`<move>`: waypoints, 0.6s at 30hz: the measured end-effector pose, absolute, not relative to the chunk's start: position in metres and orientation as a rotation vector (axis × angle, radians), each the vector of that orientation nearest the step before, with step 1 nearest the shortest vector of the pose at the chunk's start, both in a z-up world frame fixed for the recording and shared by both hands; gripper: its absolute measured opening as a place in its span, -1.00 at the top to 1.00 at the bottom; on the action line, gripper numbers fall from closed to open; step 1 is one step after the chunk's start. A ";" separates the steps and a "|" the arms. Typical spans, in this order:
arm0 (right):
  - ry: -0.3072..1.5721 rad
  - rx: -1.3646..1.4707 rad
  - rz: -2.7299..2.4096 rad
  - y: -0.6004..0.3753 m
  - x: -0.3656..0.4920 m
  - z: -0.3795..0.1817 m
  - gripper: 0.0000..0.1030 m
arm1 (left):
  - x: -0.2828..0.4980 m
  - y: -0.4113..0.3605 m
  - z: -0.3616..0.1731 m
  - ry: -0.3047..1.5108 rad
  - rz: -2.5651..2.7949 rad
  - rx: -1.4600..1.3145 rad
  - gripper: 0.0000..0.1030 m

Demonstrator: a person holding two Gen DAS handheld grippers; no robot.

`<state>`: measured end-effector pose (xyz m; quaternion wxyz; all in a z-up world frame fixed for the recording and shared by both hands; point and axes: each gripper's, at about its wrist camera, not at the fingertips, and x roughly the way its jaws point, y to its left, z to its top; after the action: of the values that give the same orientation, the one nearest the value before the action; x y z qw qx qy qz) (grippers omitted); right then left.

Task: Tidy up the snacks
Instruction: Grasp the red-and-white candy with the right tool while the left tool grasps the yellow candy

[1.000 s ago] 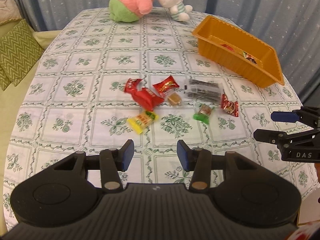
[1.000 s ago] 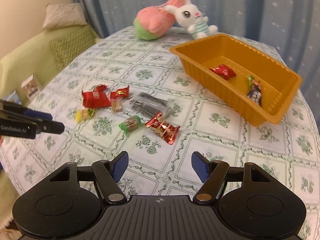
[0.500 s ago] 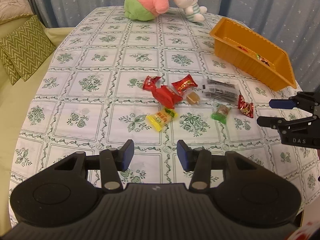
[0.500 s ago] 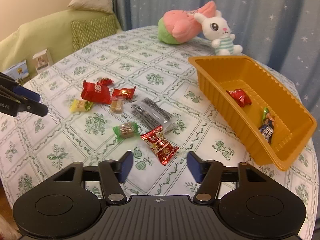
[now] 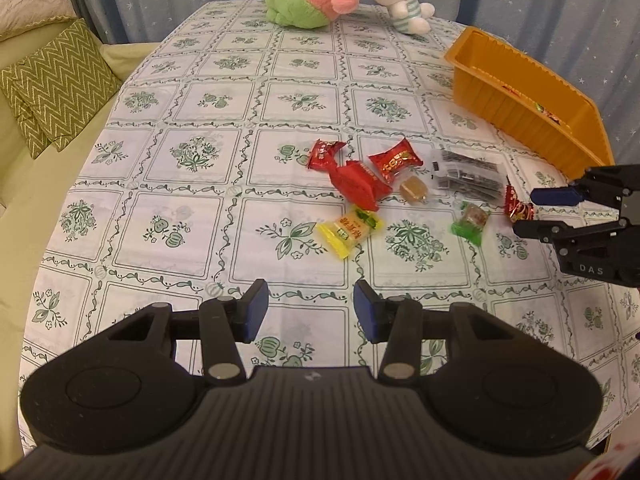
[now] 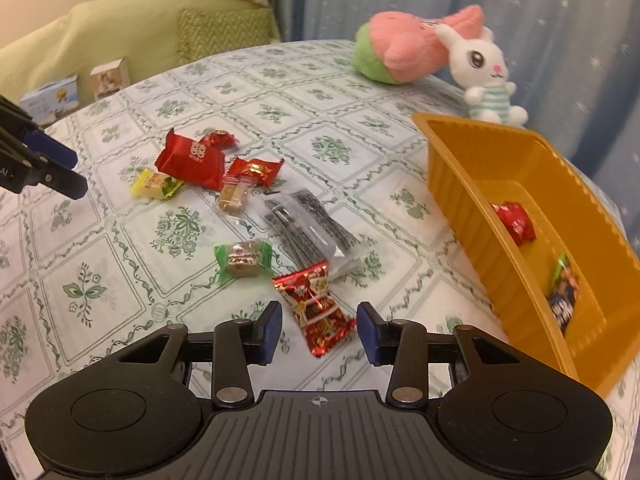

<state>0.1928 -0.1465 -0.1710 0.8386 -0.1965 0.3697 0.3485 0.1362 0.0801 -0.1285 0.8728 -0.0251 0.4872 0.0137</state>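
Closing its jaws, the right gripper (image 6: 319,332) straddles a shiny red candy (image 6: 315,307) on the counter (image 6: 120,248), pads not yet touching it. Beside it stands the orange tray (image 6: 460,184) with three snacks inside. Unclamped and empty, the left gripper (image 5: 307,311) hovers short of the yellow candy (image 5: 349,231).

Snacks (image 6: 248,200) lie on the tablecloth (image 6: 320,92), left of the tray (image 6: 460,184).
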 end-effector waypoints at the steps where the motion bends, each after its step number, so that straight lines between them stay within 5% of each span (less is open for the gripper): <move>1: 0.783 -0.427 0.738 -0.145 0.195 -0.173 0.21 | 0.137 0.080 -0.129 1.020 0.029 -0.052 0.16; 18: 0.835 -0.340 0.721 -0.136 0.201 -0.176 0.52 | 0.151 0.073 -0.139 1.031 -0.016 -0.027 0.17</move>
<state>0.2006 -0.1357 -0.1757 0.8379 -0.1607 0.3949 0.3408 0.1509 0.0732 -0.1387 0.8700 -0.0130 0.4928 -0.0077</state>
